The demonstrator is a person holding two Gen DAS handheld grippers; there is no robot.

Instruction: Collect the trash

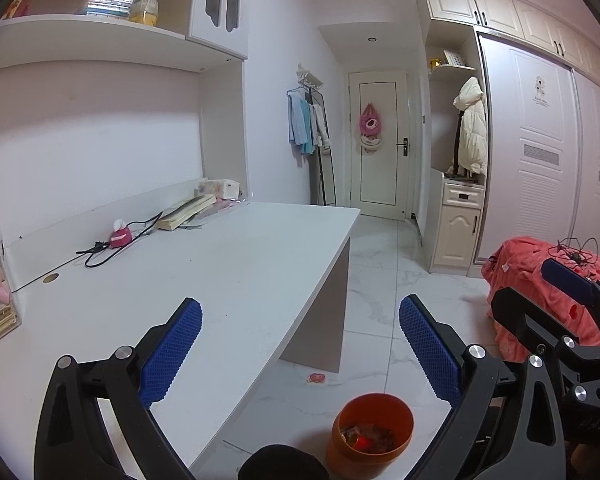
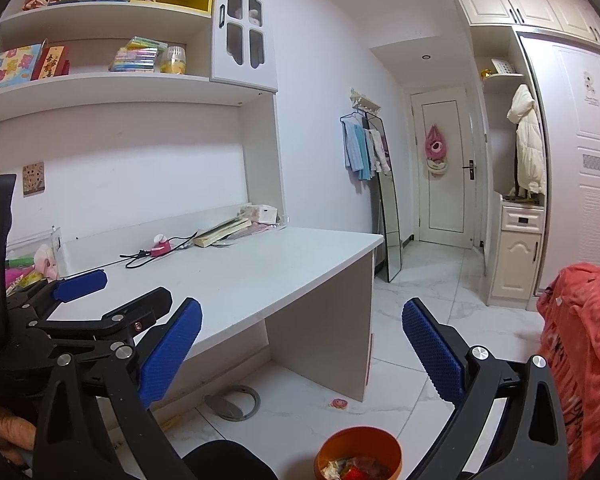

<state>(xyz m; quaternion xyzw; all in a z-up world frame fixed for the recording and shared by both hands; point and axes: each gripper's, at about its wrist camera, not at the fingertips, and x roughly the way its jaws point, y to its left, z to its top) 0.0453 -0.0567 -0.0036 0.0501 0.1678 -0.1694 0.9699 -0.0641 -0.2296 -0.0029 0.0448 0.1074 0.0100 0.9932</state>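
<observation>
Both hand-held grippers hang released, jaws wide, nothing between them: the left hand-held gripper [image 1: 300, 354] over the desk [image 1: 236, 264] edge, the right hand-held gripper [image 2: 302, 356] beside it above the floor. Below them on the floor stands the bin [image 1: 372, 436], trash [image 1: 368, 438] inside.

Orange bin [image 2: 358, 456] cut by the bottom edge, its crumpled contents [image 1: 367, 437] unidentifiable.
</observation>
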